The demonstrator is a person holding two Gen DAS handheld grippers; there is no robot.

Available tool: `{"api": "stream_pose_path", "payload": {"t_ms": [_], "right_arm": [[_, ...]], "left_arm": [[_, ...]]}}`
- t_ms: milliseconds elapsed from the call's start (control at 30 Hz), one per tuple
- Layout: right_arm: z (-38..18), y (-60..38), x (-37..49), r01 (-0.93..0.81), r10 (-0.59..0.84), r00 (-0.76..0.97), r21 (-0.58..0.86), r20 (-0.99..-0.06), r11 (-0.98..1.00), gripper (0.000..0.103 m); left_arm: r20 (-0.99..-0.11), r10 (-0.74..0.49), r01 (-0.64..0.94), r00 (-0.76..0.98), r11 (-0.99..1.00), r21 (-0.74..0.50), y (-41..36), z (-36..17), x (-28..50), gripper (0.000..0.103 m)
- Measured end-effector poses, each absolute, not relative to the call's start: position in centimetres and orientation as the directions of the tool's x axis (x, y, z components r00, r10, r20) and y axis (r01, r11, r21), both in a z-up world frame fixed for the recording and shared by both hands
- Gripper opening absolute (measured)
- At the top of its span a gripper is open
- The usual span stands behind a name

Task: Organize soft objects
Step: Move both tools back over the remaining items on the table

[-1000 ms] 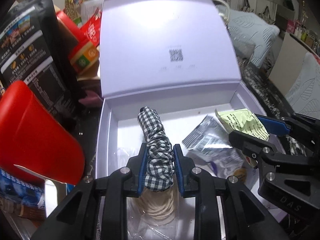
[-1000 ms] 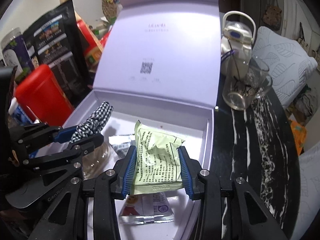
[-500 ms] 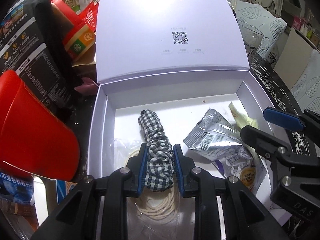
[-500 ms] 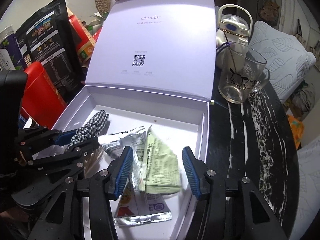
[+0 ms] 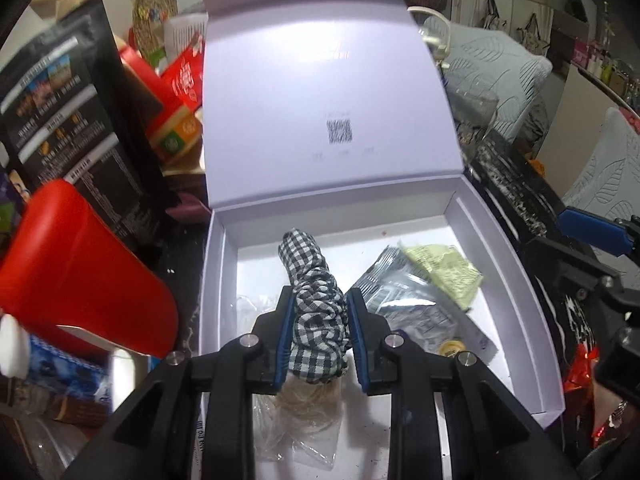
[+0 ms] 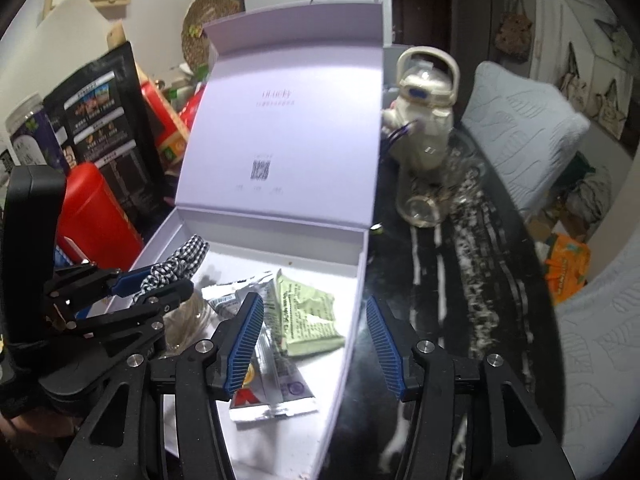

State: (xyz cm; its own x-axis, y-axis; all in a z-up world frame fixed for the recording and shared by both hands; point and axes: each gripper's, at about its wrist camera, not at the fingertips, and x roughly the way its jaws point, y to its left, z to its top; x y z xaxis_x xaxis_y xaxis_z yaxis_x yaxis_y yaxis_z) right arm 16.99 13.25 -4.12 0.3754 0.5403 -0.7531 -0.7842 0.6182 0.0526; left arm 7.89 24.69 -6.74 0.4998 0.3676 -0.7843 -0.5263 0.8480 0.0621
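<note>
My left gripper [image 5: 318, 312] is shut on a black-and-white checked scrunchie [image 5: 314, 300] and holds it over the left half of the open lilac box [image 5: 218, 264]. The scrunchie also shows in the right wrist view [image 6: 180, 262]. A pale green packet [image 5: 442, 266] lies in the box on silver packets [image 5: 400, 300]; it also shows in the right wrist view [image 6: 306, 316]. My right gripper [image 6: 314, 334] is open and empty, above the box's right wall [image 6: 352, 332]. A bag of cream string [image 5: 308, 412] lies under the scrunchie.
The box lid [image 5: 324, 92] stands upright behind. A red container [image 5: 76, 264] and black snack bags [image 5: 68, 108] crowd the left side. A white kettle [image 6: 424, 116] and a glass cup [image 6: 436, 192] stand on the dark marble table [image 6: 460, 300] to the right.
My right gripper opened and let the green packet drop into the box, then drew back to the right. My left gripper still holds the scrunchie in about the same place.
</note>
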Motion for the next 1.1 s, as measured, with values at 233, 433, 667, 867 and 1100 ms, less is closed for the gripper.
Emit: {"api": "stream_pose_path", "payload": {"t_ms": [233, 433, 667, 867, 1100], "right_arm": [[-1.1, 10.9, 15.6, -0.771, 0.553, 0.436, 0.022, -0.711, 0.636, 0.057], [1.0, 8.9, 14.3, -0.763, 0.571, 0.471, 0.014, -0.673, 0.646, 0.057], [3.7, 6.1, 12.0, -0.753, 0.602, 0.520, 0.007, -0.607, 0.658, 0.061], [5.6, 4.0, 9.9, -0.744, 0.615, 0.557, -0.008, -0.558, 0.668, 0.062], [7.1, 0.9, 7.4, -0.724, 0.618, 0.600, -0.016, -0.507, 0.690, 0.068]], "left_arm": [[-0.726, 0.398, -0.521, 0.560, 0.851, 0.065, 23.2, -4.4, 6.9, 0.103], [-0.664, 0.404, -0.489, 0.629, 0.870, 0.067, 21.1, -1.4, 5.3, 0.103], [-0.587, 0.404, -0.449, 0.702, 0.890, 0.075, 18.2, 1.6, 3.0, 0.103], [-0.528, 0.361, -0.386, 0.769, 0.920, 0.067, 15.9, 3.8, 1.0, 0.103], [-0.460, 0.296, -0.291, 0.837, 0.953, 0.085, 12.6, 5.4, -1.0, 0.103]]}}
